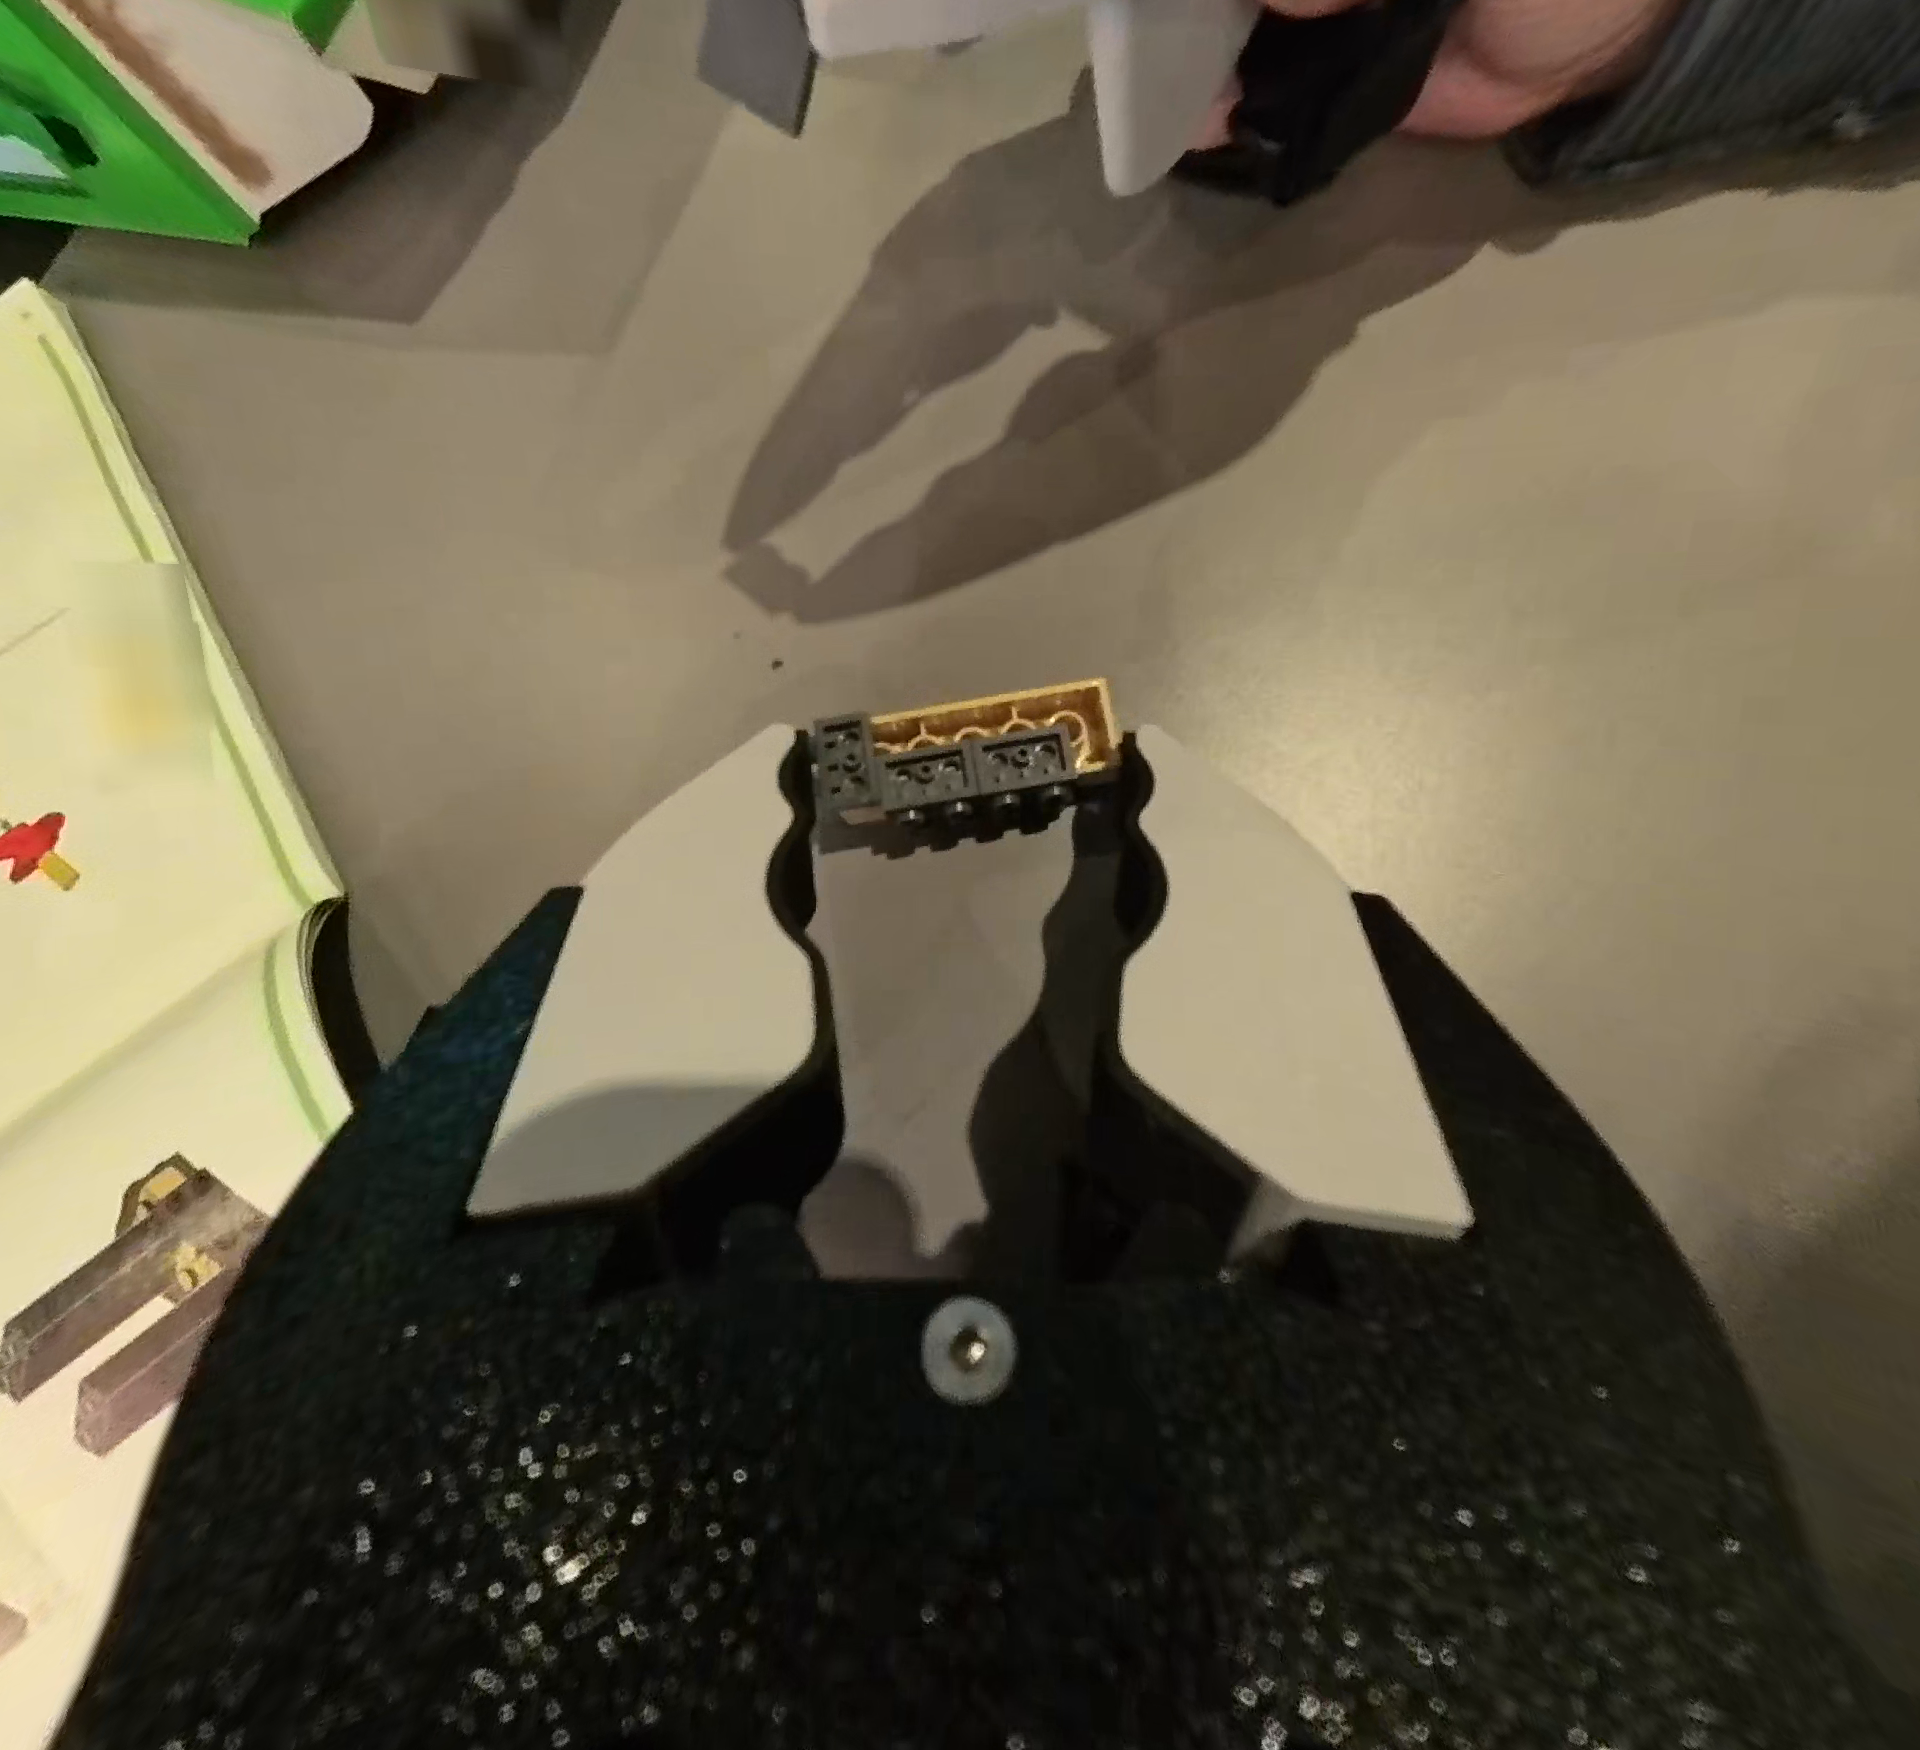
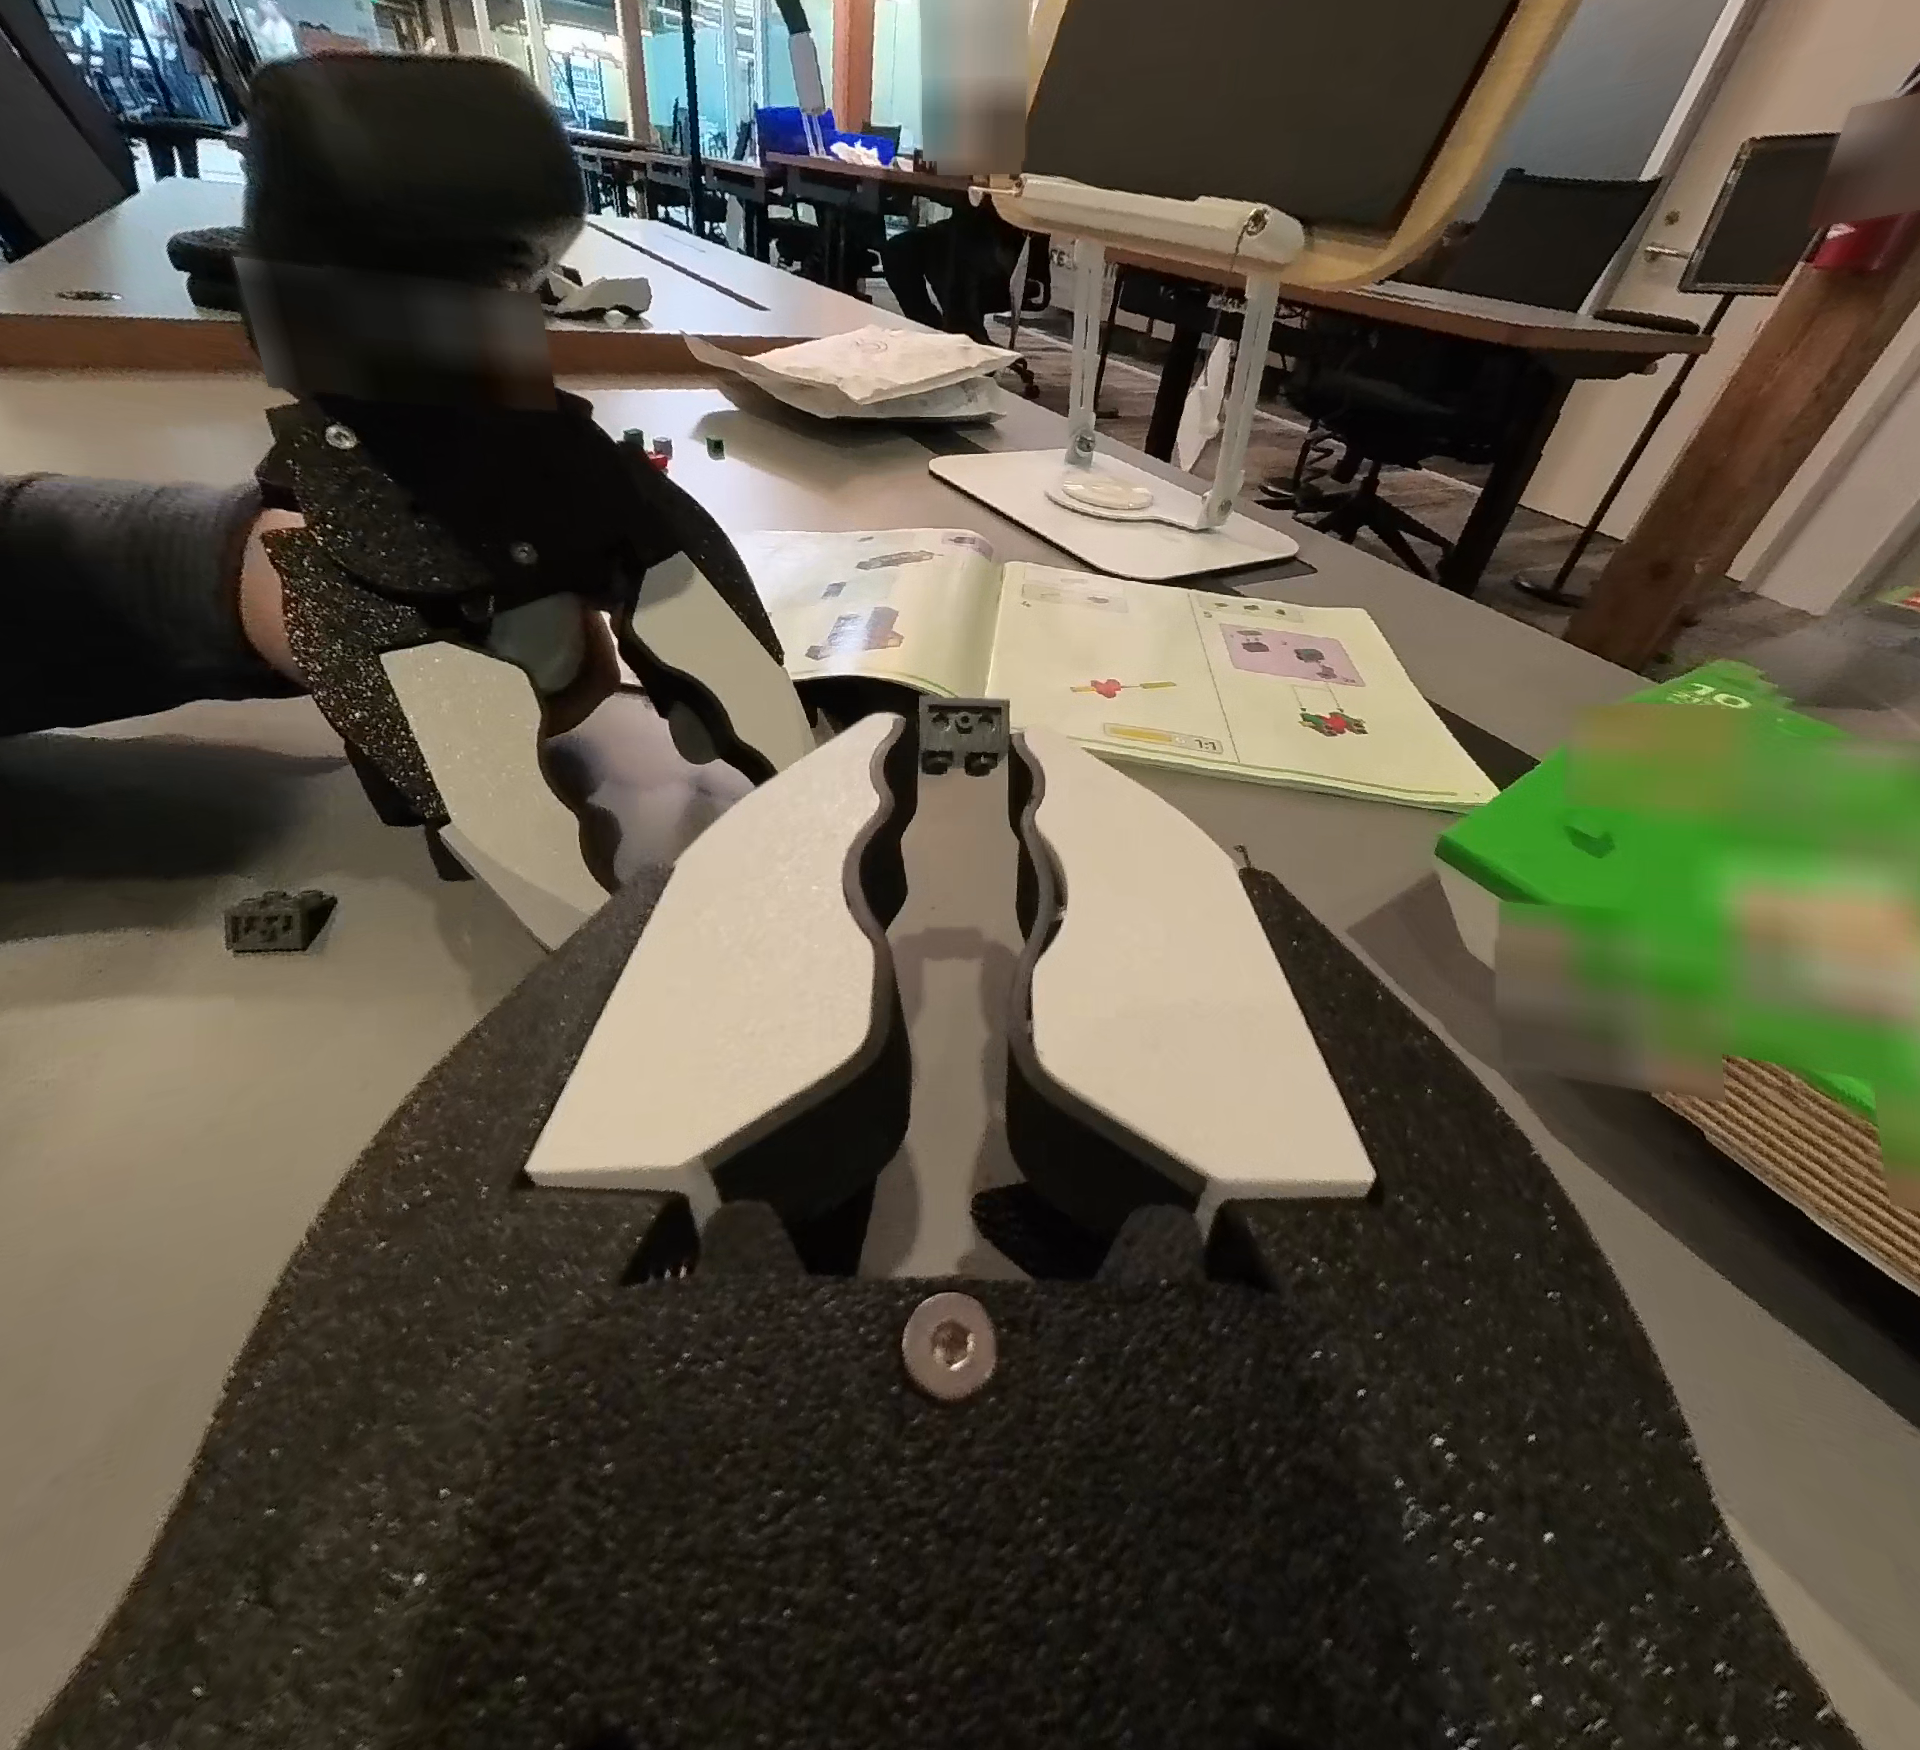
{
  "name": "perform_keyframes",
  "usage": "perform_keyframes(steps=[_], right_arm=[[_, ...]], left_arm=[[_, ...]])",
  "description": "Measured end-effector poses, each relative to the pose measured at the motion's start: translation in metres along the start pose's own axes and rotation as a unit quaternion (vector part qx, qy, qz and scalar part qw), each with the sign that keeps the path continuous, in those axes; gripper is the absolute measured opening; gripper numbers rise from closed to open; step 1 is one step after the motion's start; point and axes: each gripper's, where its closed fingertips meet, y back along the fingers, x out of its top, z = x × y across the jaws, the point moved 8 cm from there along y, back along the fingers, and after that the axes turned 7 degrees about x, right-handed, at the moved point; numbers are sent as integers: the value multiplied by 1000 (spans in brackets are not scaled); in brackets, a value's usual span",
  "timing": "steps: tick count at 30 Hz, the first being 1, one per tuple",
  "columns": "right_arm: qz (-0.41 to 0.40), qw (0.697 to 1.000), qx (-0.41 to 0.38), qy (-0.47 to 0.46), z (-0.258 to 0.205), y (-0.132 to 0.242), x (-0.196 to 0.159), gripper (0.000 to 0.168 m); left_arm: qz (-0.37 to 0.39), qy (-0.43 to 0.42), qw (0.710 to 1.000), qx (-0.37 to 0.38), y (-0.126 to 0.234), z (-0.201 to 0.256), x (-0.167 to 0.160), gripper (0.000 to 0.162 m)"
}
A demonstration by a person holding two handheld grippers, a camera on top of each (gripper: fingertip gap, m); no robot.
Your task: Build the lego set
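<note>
The left gripper [image 1: 961, 770] clamps a tan-and-grey brick assembly [image 1: 961, 765], the right gripper [image 2: 961, 744] clamps a small grey brick [image 2: 964, 736], its far side hidden.

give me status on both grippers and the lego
Left gripper shut on tan-and-grey assembly. Right gripper shut on small grey piece. Spare grey brick on table. Nothing between them.

Grey table [image 2: 156, 1129] — white tablet stand [image 2: 1122, 516] at far edge, crumpled plastic bag [image 2: 862, 375] beside it.
</note>
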Motion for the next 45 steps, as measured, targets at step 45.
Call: perform_keyframes(steps=[45], right_arm=[[-276,926,238,97,-70,-20,-15,16]], left_arm=[[59,-132,981,-130,11,28,-2,55]])
